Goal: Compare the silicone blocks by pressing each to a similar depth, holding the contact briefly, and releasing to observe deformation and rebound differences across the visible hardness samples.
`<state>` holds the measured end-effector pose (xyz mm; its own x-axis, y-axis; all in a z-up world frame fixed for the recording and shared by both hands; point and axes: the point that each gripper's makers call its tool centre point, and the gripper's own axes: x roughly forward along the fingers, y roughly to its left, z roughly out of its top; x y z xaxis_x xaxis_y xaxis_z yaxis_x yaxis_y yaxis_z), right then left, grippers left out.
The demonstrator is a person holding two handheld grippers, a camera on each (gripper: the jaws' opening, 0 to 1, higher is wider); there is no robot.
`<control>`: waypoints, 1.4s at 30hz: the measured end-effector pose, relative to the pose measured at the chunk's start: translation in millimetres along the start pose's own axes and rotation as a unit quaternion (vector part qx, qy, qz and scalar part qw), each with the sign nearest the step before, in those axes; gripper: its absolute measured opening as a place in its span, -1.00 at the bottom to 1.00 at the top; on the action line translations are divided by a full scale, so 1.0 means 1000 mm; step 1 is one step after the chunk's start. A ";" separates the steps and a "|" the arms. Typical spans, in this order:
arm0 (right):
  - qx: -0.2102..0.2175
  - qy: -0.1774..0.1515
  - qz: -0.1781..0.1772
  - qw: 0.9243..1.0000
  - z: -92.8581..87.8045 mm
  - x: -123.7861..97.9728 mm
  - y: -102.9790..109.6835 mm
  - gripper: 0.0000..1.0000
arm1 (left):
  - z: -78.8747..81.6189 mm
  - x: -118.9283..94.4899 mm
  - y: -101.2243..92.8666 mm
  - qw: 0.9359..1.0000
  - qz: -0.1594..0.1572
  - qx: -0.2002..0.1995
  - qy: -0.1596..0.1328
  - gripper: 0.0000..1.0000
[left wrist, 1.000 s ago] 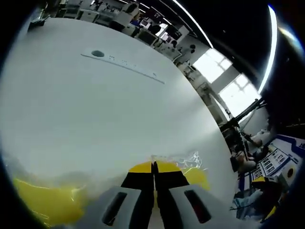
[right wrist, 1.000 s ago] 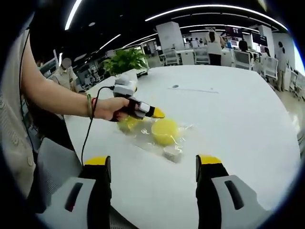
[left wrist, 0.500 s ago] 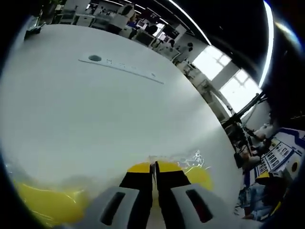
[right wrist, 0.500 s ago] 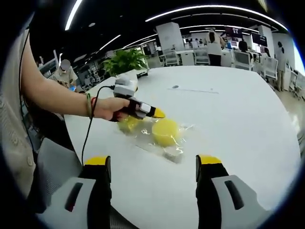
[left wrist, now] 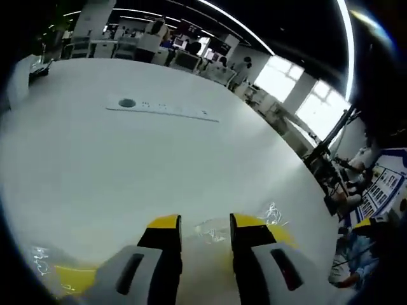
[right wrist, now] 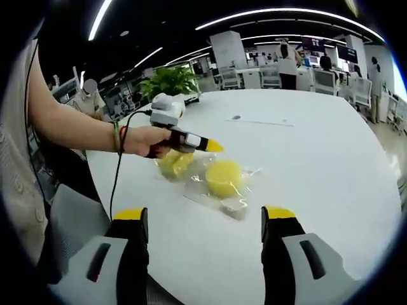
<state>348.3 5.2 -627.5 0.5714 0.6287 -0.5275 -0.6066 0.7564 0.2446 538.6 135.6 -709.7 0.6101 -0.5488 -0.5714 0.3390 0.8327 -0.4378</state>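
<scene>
1. Blocks (right wrist: 222, 178), yellow in clear wrap, are lying mid-table (right wrist: 331, 159).
2. Left claw (right wrist: 213, 147) is hovering just above them, jaws slightly parted; close before pressing squarely.
3. Right claw (right wrist: 206, 219) is idling, jaws wide apart.

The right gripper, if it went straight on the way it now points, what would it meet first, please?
Probably the clear plastic bag lying on the white table, with the round yellow silicone block inside it just beyond. The right gripper has its jaws open and apart from the bag; depth is hard to judge.
</scene>
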 end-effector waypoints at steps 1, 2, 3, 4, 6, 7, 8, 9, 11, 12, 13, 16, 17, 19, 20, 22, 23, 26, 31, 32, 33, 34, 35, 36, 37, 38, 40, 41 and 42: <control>0.000 -0.001 0.000 1.000 0.000 0.000 0.001 0.35 | 0.001 -0.002 0.000 1.000 0.000 0.007 -0.003 -0.41; 0.000 -0.002 0.001 1.000 0.001 0.000 0.001 0.35 | 0.002 -0.004 0.000 1.000 0.000 0.007 -0.002 -0.41; 0.000 -0.004 0.002 1.000 0.002 0.000 0.002 0.35 | 0.002 -0.005 0.000 1.000 0.001 0.008 -0.003 -0.41; 0.000 -0.005 0.002 1.000 0.003 0.000 0.003 0.35 | 0.005 -0.008 0.001 1.000 0.002 0.013 -0.008 -0.40; -0.002 -0.004 0.002 1.000 0.002 0.000 0.003 0.35 | 0.008 -0.014 0.001 1.000 0.004 0.017 -0.014 -0.38; -0.001 -0.004 0.002 1.000 0.002 0.001 0.004 0.35 | 0.010 -0.016 0.001 1.000 0.004 0.020 -0.019 -0.37; 0.000 -0.004 0.003 1.000 0.002 0.001 0.005 0.35 | 0.012 -0.020 0.000 0.999 0.005 0.027 -0.023 -0.36; -0.001 -0.004 0.003 1.000 0.002 0.001 0.006 0.35 | 0.013 -0.023 0.000 0.999 0.006 0.033 -0.024 -0.36; -0.002 -0.005 0.004 1.000 0.002 0.001 0.008 0.35 | 0.014 -0.029 -0.001 0.999 0.006 0.039 -0.028 -0.33; -0.002 -0.004 0.004 1.000 0.002 0.002 0.009 0.35 | 0.015 -0.032 0.000 0.999 0.007 0.041 -0.031 -0.31; -0.002 -0.005 0.005 1.000 0.002 0.002 0.010 0.36 | 0.016 -0.037 0.000 0.998 0.009 0.042 -0.034 -0.29; 0.002 -0.008 0.006 1.000 0.003 0.002 0.012 0.36 | 0.018 -0.047 0.003 0.998 0.015 0.053 -0.042 -0.21; 0.001 -0.008 0.006 1.000 0.003 0.003 0.013 0.36 | 0.019 -0.052 0.002 0.997 0.014 0.052 -0.047 -0.20; -0.002 -0.008 0.008 1.000 0.003 0.003 0.016 0.36 | 0.019 -0.059 0.001 0.997 0.014 0.050 -0.049 -0.18; -0.002 -0.009 0.009 1.000 0.004 0.003 0.018 0.36 | 0.020 -0.062 0.002 0.997 0.016 0.054 -0.053 -0.17; -0.002 -0.008 0.010 1.000 0.004 0.004 0.020 0.36 | 0.019 -0.070 0.002 0.997 0.018 0.056 -0.058 -0.16; -0.003 -0.009 0.011 1.000 0.004 0.004 0.021 0.36 | 0.020 -0.074 0.004 0.996 0.021 0.059 -0.062 -0.14; -0.003 -0.011 0.013 1.000 0.005 0.004 0.024 0.36 | 0.019 -0.084 0.005 0.995 0.023 0.063 -0.067 -0.11; -0.004 -0.011 0.017 1.000 0.003 0.006 0.030 0.36 | 0.020 -0.110 0.006 0.994 0.030 0.060 -0.086 -0.09; -0.004 -0.011 0.019 1.000 0.003 0.007 0.033 0.36 | 0.019 -0.116 0.007 0.994 0.031 0.059 -0.089 -0.08; -0.004 -0.011 0.020 1.000 0.003 0.007 0.034 0.36 | 0.019 -0.120 0.007 0.993 0.032 0.061 -0.091 -0.08; -0.001 -0.008 0.023 1.000 0.002 0.008 0.037 0.37 | 0.017 -0.127 0.008 0.993 0.032 0.060 -0.092 -0.08; -0.002 -0.009 0.025 1.000 0.003 0.009 0.039 0.37 | 0.016 -0.131 0.009 0.993 0.034 0.060 -0.093 -0.07; -0.001 -0.011 0.027 1.000 0.004 0.009 0.040 0.37 | 0.016 -0.135 0.010 0.993 0.036 0.061 -0.096 -0.06; 0.001 -0.013 0.028 1.000 0.004 0.009 0.042 0.37 | 0.016 -0.139 0.011 0.993 0.038 0.059 -0.098 -0.04; 0.002 -0.014 0.030 0.999 0.005 0.010 0.044 0.37 | 0.015 -0.143 0.013 0.992 0.041 0.060 -0.101 -0.04; 0.000 -0.015 0.032 0.999 0.006 0.010 0.047 0.37 | 0.014 -0.152 0.014 0.992 0.044 0.061 -0.103 -0.03; -0.001 -0.014 0.034 0.999 0.005 0.010 0.048 0.37 | 0.013 -0.155 0.015 0.991 0.046 0.063 -0.104 -0.03; -0.003 -0.013 0.034 0.999 0.005 0.010 0.050 0.37 | 0.013 -0.159 0.016 0.991 0.050 0.064 -0.107 -0.01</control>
<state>326.8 50.3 -616.6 0.5429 0.6836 -0.4878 -0.6477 0.7106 0.2749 455.7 237.0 -616.9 0.7789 -0.4462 -0.4407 0.3491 0.8923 -0.2864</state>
